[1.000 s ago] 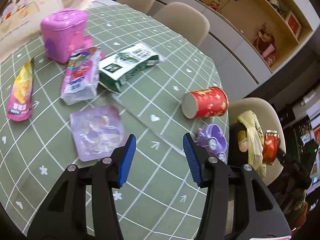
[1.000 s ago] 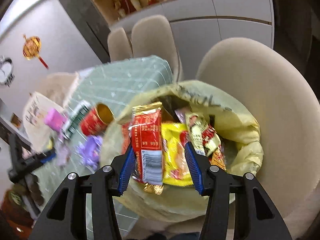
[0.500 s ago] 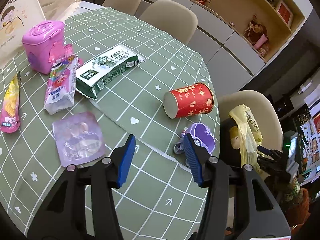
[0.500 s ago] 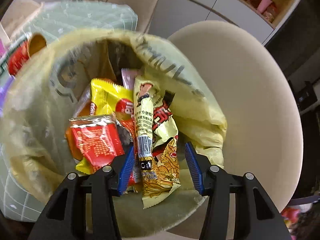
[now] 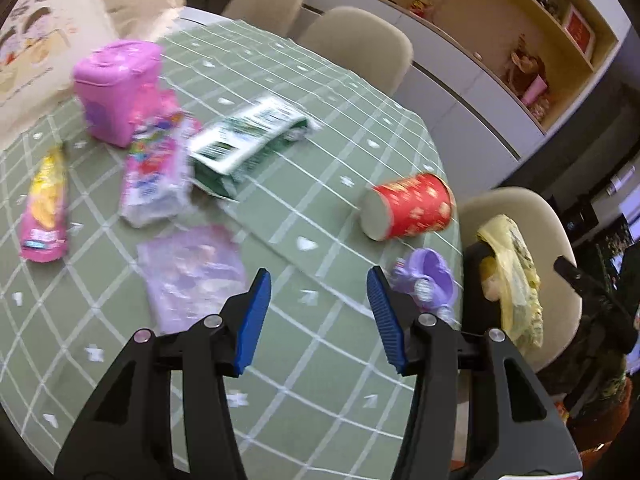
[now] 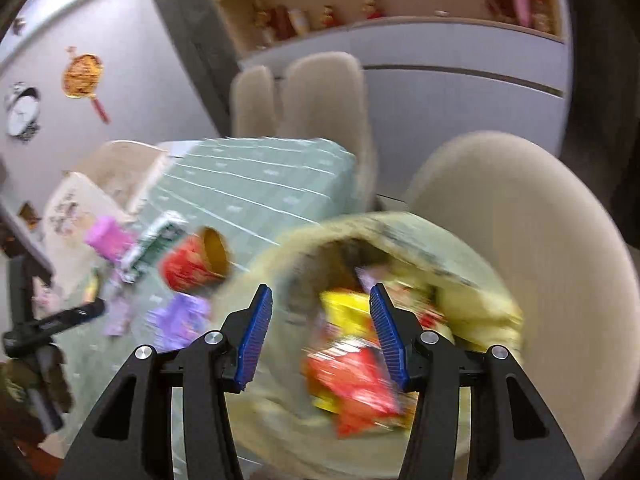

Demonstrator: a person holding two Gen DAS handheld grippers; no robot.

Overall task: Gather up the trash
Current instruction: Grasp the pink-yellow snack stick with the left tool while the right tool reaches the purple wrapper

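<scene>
My left gripper [image 5: 318, 312] is open and empty above the green checked table [image 5: 320, 360]. On the table lie a red paper cup [image 5: 412, 210] on its side, a purple wrapper [image 5: 192, 274], a green carton [image 5: 248, 142], a pink-and-white packet [image 5: 154, 176], a pink-and-yellow packet [image 5: 44, 208] and a purple toy [image 5: 426, 282]. My right gripper [image 6: 320, 330] is open and empty above the yellow trash bag [image 6: 472, 312], which holds red and yellow wrappers [image 6: 352, 376]. The bag hangs at the chair in the left wrist view [image 5: 512, 272].
A pink plastic box [image 5: 116, 88] stands at the table's far left. Beige chairs [image 5: 360, 46] ring the table. A beige chair [image 6: 520, 240] is behind the bag. Shelves and cabinets [image 5: 480, 32] line the back wall. The red cup also shows in the right wrist view [image 6: 192, 262].
My left gripper has moved lower and closer to the table. My right gripper has tilted up and pulled back from the bag opening, so the table shows again. Both views are blurred by motion.
</scene>
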